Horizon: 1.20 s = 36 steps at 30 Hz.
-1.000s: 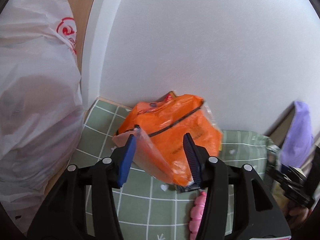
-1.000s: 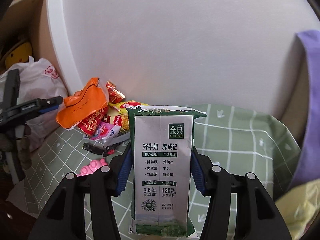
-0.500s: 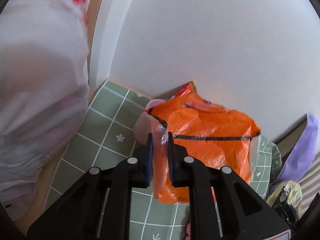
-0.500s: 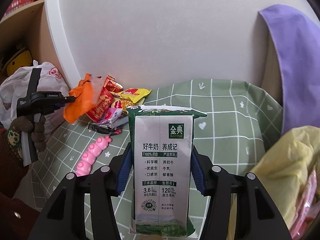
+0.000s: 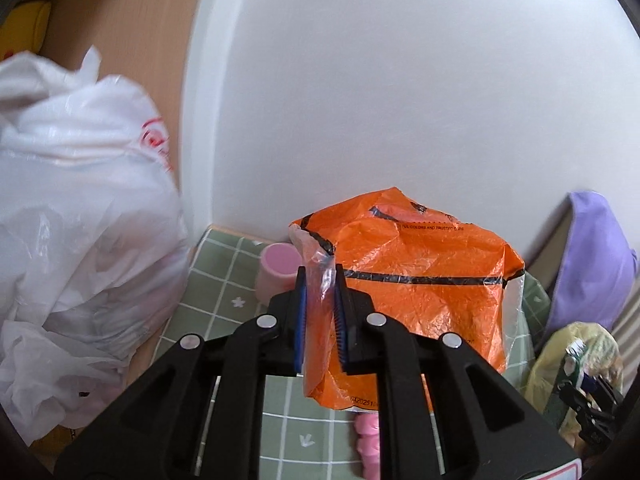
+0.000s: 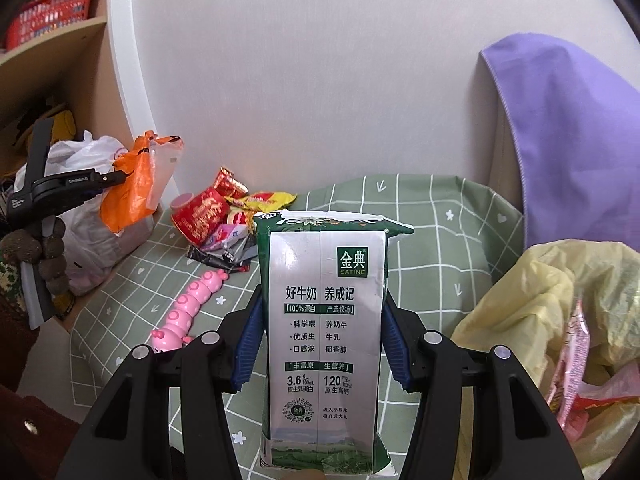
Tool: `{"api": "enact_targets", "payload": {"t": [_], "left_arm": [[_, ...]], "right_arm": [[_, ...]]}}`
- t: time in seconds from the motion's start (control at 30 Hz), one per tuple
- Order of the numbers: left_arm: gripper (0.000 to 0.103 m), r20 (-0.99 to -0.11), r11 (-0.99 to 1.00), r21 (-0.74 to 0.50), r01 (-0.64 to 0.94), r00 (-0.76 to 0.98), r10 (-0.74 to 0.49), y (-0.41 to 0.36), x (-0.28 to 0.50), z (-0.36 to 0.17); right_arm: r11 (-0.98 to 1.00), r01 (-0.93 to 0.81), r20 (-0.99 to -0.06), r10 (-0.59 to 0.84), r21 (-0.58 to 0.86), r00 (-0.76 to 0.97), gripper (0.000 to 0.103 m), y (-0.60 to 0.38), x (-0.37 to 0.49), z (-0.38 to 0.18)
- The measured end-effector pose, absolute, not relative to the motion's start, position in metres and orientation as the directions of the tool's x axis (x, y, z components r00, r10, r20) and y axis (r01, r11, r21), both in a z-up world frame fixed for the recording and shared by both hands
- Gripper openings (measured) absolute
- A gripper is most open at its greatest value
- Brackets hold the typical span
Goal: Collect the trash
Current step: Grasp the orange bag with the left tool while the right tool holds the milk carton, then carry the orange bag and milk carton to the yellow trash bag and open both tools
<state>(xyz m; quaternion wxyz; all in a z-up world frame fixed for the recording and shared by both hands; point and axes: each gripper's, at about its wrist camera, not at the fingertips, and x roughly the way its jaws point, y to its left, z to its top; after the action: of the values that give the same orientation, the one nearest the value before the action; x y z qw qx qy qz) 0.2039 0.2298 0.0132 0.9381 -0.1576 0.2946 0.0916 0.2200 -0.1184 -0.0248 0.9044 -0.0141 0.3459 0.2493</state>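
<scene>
now left tongs [image 5: 320, 312] clamped on orange bag [image 5: 416, 300]; right tongs [image 6: 322, 344] clamped on milk carton [image 6: 326, 328]; yellow bag [image 6: 532, 320] holds wrappers.

I count two grippers: my left gripper [image 5: 320, 312] and my right gripper [image 6: 322, 340]. One orange plastic bag [image 5: 416, 292], one milk carton [image 6: 326, 332]. One pink caterpillar toy [image 6: 188, 308], one pink cup [image 5: 278, 270]. One white plastic bag [image 5: 76, 224], one yellow plastic bag [image 6: 560, 320], one purple cloth [image 6: 568, 128]. One red basket [image 6: 52, 12] up on the shelf. The snack wrappers [image 6: 224, 216] sit in one heap; I make out about five, but they overlap too much for a firm count.
</scene>
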Motion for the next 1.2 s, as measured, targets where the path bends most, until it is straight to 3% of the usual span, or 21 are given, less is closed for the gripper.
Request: {"api": "enact_targets", "payload": {"t": [0.5,1.2], "left_arm": [[0.012,-0.513,0.975,-0.220,0.017,0.848,-0.131,0.134,0.220,0.051],[0.012,-0.508,0.885,-0.189,0.425,0.729,-0.458,-0.033,0.255,0.056]], "right_arm": [[0.920,-0.381,-0.469,0.378,0.092,0.798,0.050,-0.179,0.176,0.037],[0.998,-0.062,-0.344,0.064,0.018,0.937,0.050,-0.294,0.121,0.089]]}}
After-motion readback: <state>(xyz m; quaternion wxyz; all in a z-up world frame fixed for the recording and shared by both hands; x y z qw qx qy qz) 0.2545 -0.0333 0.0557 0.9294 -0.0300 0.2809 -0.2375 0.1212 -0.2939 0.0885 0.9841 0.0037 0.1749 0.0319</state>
